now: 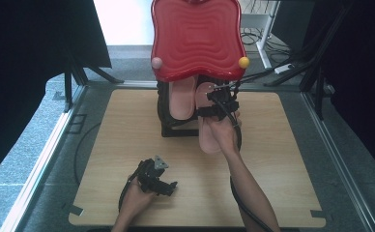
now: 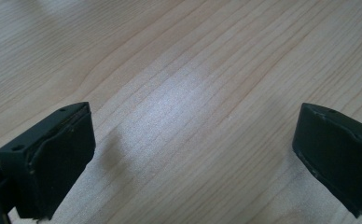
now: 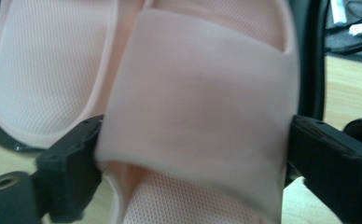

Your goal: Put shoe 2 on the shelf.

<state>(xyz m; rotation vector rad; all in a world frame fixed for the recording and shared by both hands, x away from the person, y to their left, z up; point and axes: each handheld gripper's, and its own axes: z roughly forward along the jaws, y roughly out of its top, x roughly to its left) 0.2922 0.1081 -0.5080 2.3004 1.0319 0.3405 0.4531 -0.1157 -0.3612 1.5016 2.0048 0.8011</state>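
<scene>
— What is the surface like, and the room around it?

— The table [image 1: 127, 145] is light wood with a fine straight grain. It stands on grey carpet between dark curtains, with cables on the floor behind.

— What stands on it?

— A black rack [image 1: 165, 116] at the far middle, with a wavy red tray [image 1: 197, 34] on top. One pink slipper [image 1: 181, 99] lies in the rack.

— And the tongs?

— The right tongs [image 1: 218, 107] press both sides of the strap of the other pink slipper [image 3: 198, 93], which sticks out in front of the rack. The left tongs [image 2: 193, 154] are wide apart and hold nothing, low over bare wood near the front edge.
</scene>
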